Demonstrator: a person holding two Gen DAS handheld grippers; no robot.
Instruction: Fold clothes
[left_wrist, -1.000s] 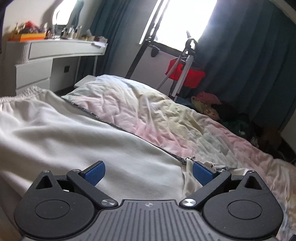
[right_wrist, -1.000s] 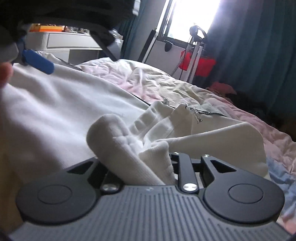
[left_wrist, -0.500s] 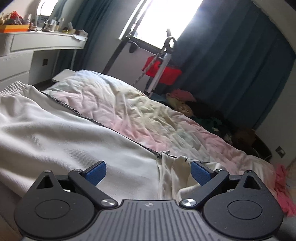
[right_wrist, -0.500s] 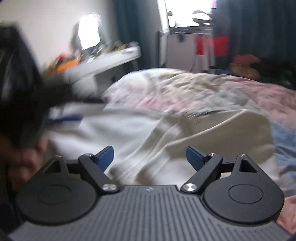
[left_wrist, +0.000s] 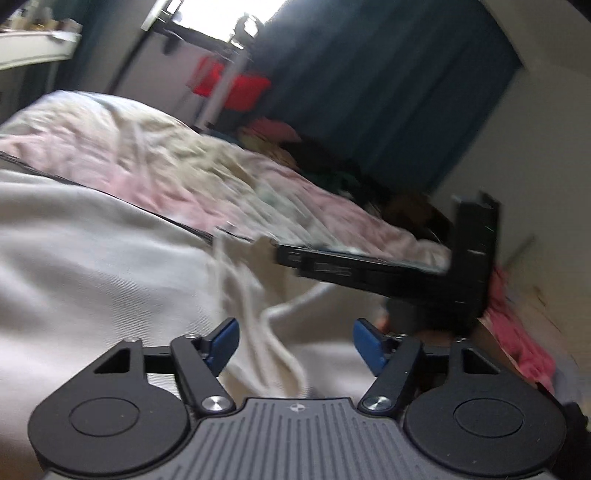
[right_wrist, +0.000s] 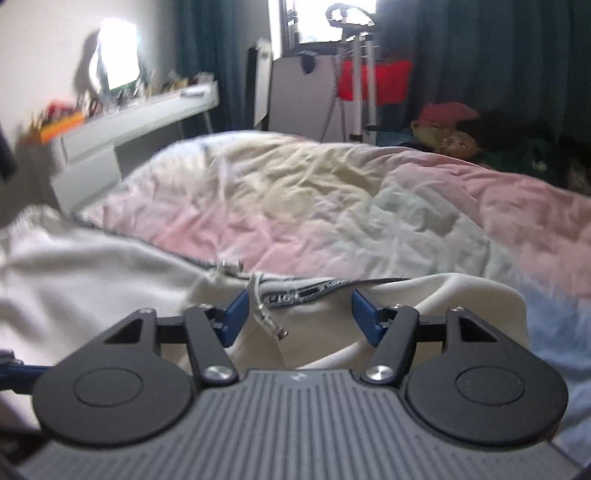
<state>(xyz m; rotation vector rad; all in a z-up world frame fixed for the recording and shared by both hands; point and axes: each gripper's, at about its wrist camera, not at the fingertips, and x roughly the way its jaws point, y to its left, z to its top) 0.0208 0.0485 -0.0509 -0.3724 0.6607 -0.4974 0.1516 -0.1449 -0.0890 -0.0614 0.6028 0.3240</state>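
While both grippers (left_wrist: 294, 341) (right_wrist: 296, 312) gape empty over the cream zip-up hooded sweatshirt (right_wrist: 92, 273), its loose white drawcord (right_wrist: 266, 314) could snag.

We are looking across a bed (right_wrist: 369, 206) wearing a crumpled pastel quilt. Daylight is pouring through a window (right_wrist: 321, 18) at the far wall, with dark teal curtains (right_wrist: 480, 55) hanging to its right. A white desk (right_wrist: 140, 118) is standing far left, carrying clutter and a bright mirror (right_wrist: 118, 55). A red bag (right_wrist: 373, 81) is hanging on a white stand, and heaped clothes (right_wrist: 472, 133) are lying far right.
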